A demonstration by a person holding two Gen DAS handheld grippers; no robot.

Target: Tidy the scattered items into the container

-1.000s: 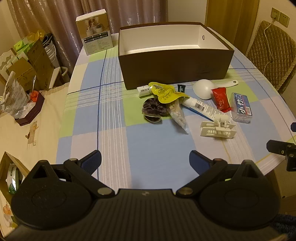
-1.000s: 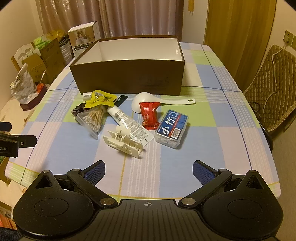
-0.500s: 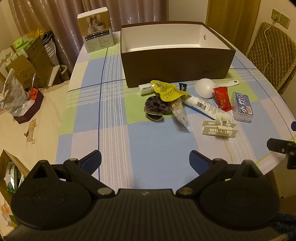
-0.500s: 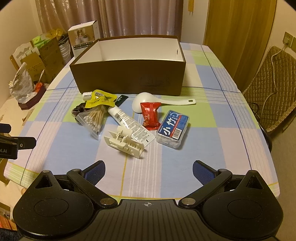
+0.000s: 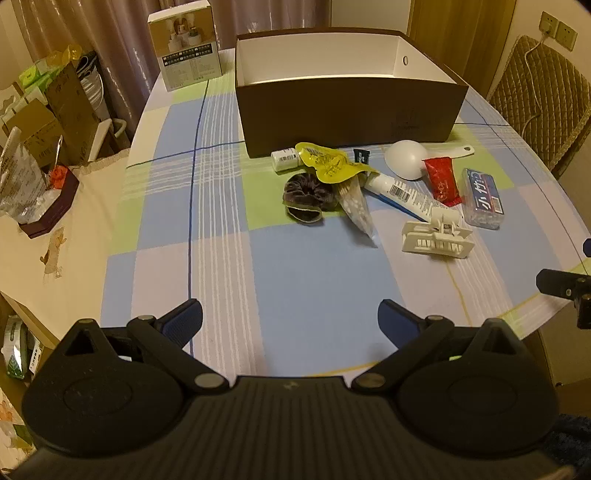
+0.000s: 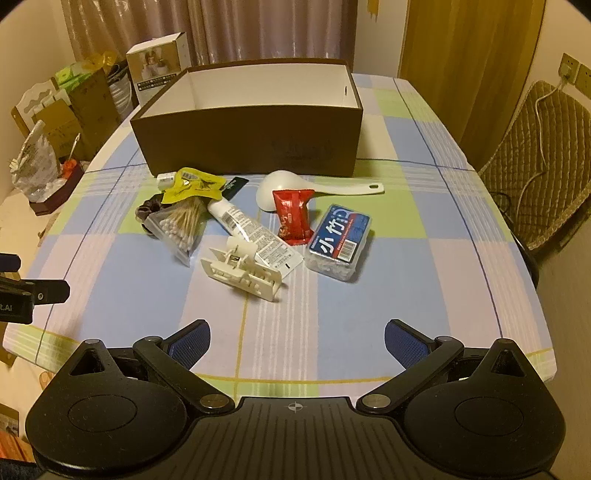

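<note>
Drawn curtains (image 6: pixel 258 33) behind a checked table (image 6: pixel 424 258), quilted chair (image 6: pixel 535 155) beside.

Matt cardboard box (image 6: pixel 251 147); checked cloth tablecloth (image 6: pixel 369 295); glossy plastic spoon (image 6: pixel 295 188); velvety scrunchie (image 5: pixel 308 192).

Both grippers slightly nearer the box (image 5: pixel 347 107).

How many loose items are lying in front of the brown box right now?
10, though more may hide underneath: small white bottle, yellow pouch, dark scrunchie, cotton-swab bag, black tag, white tube, white clip, white scoop, red packet, blue-labelled case.
</note>
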